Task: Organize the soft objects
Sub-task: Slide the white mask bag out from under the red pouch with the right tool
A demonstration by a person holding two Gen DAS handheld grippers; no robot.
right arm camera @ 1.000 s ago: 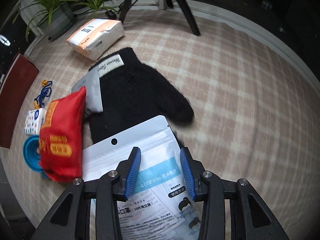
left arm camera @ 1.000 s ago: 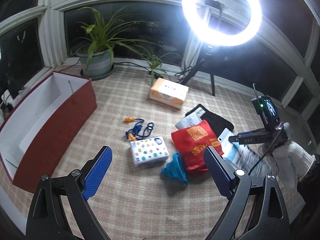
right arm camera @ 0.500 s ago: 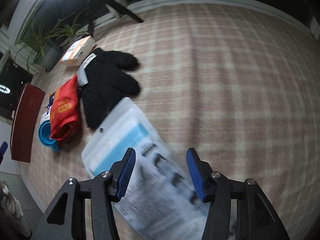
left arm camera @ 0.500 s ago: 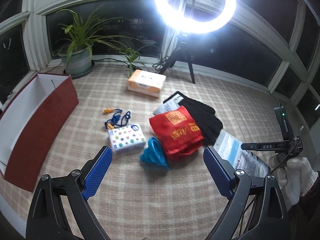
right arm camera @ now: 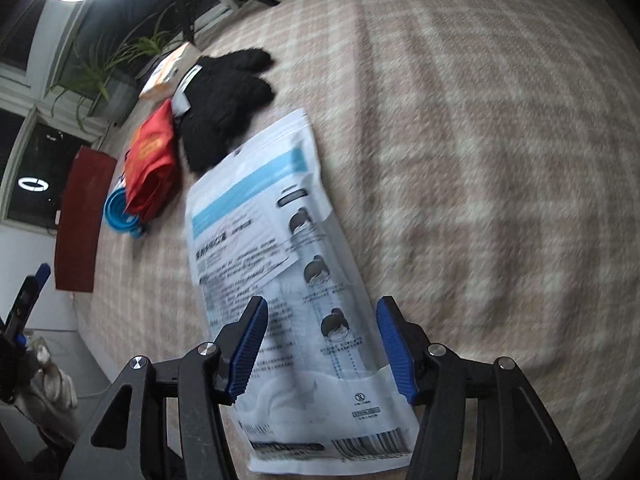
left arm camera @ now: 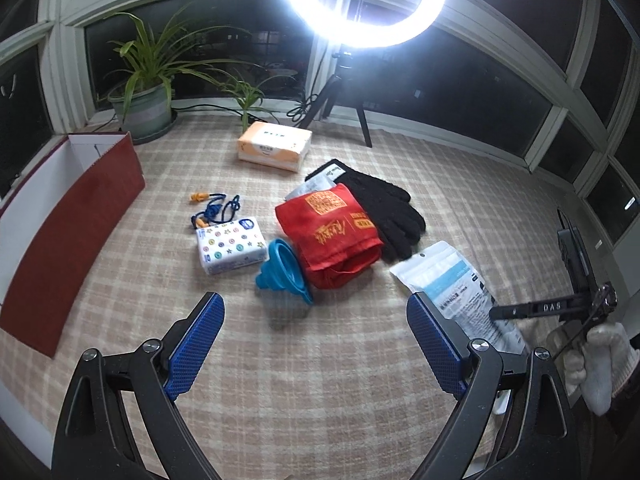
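A white and blue face-mask pack (right arm camera: 280, 264) lies flat on the checked carpet; it also shows in the left wrist view (left arm camera: 452, 280). My right gripper (right arm camera: 322, 346) is open, its blue pads on either side of the pack's near end, apart from it. Black gloves (left arm camera: 380, 204), a red cloth bag (left arm camera: 332, 232), a blue funnel (left arm camera: 284, 266), a patterned tissue pack (left arm camera: 230, 250) and an orange tissue pack (left arm camera: 274, 146) lie further off. My left gripper (left arm camera: 314, 344) is open and empty above the carpet, short of the funnel.
A red box with a white inside (left arm camera: 60, 216) stands open at the left. A blue cord with orange earplugs (left arm camera: 214, 210) lies by the patterned pack. A potted plant (left arm camera: 146, 108) and a ring-light tripod (left arm camera: 344, 96) stand at the back by the windows.
My right gripper has opened wider and pulled back along the mask pack toward its near end, swinging the view. My left gripper has moved back and turned slightly left; the objects lie as before.
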